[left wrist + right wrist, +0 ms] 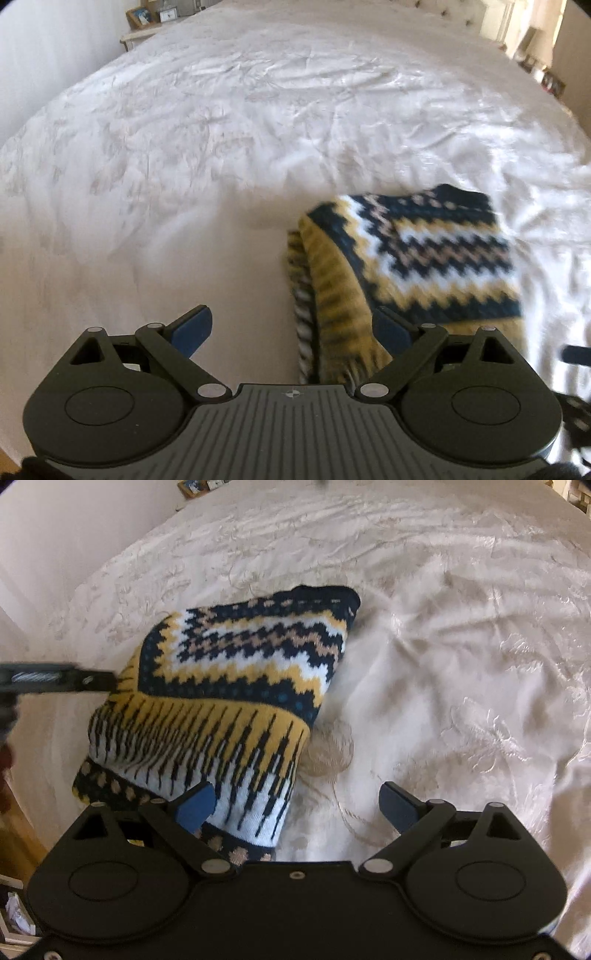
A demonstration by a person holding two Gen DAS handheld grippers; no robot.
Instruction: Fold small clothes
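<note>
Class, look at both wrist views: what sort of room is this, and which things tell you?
Most likely a bedroom: a wide bed with a white bedspread, a bedside table carrying framed pictures, and a folded patterned sweater lying on the bed.

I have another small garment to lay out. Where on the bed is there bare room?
The bedspread is bare to the left of the folded sweater and beyond it toward the headboard. It is also bare on the sweater's right. The near edge by the sweater is crowded: both open grippers, left gripper and right gripper, are there.
</note>
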